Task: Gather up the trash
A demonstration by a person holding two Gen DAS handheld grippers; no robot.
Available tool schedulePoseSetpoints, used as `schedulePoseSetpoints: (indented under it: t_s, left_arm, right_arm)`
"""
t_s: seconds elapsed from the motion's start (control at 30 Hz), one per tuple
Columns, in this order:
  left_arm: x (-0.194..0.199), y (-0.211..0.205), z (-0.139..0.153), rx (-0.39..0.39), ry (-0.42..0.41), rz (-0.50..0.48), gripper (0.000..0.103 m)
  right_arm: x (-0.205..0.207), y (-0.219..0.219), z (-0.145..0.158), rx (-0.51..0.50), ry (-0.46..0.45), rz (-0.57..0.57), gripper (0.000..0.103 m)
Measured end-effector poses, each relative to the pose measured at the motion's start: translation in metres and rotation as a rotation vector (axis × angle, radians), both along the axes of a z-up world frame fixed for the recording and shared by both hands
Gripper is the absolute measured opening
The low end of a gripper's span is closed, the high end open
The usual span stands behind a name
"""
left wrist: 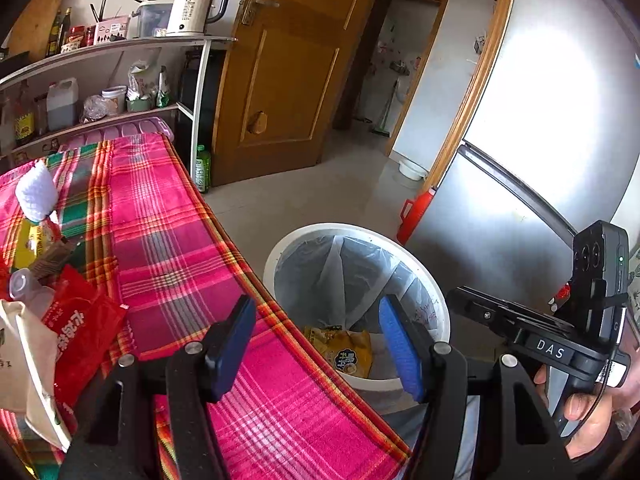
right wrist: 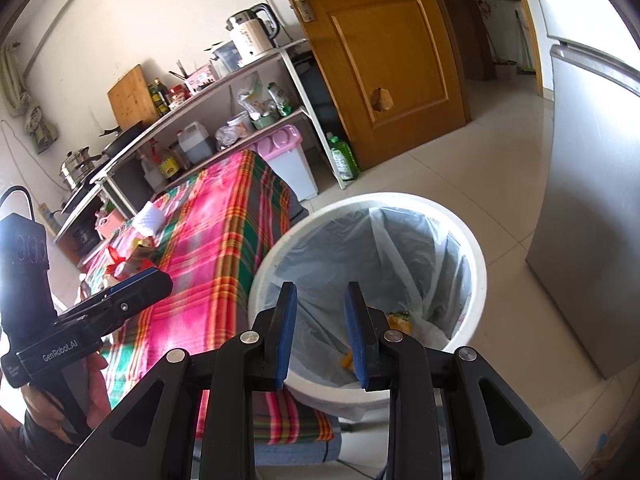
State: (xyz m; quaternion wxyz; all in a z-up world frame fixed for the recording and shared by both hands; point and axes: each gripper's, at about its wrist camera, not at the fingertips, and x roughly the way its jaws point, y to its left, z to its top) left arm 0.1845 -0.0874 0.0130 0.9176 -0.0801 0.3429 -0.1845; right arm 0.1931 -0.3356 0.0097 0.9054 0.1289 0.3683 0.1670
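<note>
A white trash bin [left wrist: 276, 256] with a clear liner stands on the floor beside the table's edge. A yellow snack packet [left wrist: 348, 350] lies at its bottom, also visible as the packet [right wrist: 400, 318] in the right wrist view. My left gripper [left wrist: 320, 344] is open and empty over the table edge and the bin's near side. My right gripper [right wrist: 322, 332] hangs over the bin [right wrist: 400, 200], jaws a little apart with nothing between them. On the plaid cloth [left wrist: 160, 220] at the left lie a red packet [left wrist: 80, 332], a white foam piece [left wrist: 36, 192], a yellow wrapper [left wrist: 32, 240] and a cream bag [left wrist: 24, 360].
A shelf [left wrist: 120, 46] with a kettle [left wrist: 196, 8] and bottles stands behind the table. A wooden door [left wrist: 296, 72], a silver fridge [left wrist: 540, 120], a red flask [left wrist: 416, 212], a green bottle [right wrist: 344, 158] and a pink-lidded bin [right wrist: 288, 160] surround the tiled floor.
</note>
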Motion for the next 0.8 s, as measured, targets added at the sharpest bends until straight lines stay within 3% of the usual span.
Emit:
schedulePoseSetpoints:
  t_s: [0.33,0.8]
  left_arm:
    - [-0.038,0.034,0.016,0.028,-0.070,0.081,0.067]
    - [-0.085,0.084,0.011,0.049,-0.096,0.188,0.067]
  right_arm:
    - [-0.015,0.038,0.017,-0.011,-0.034,0.092,0.026]
    - [-0.033,0.092,0.018,-0.039,-0.036,0.237,0.026]
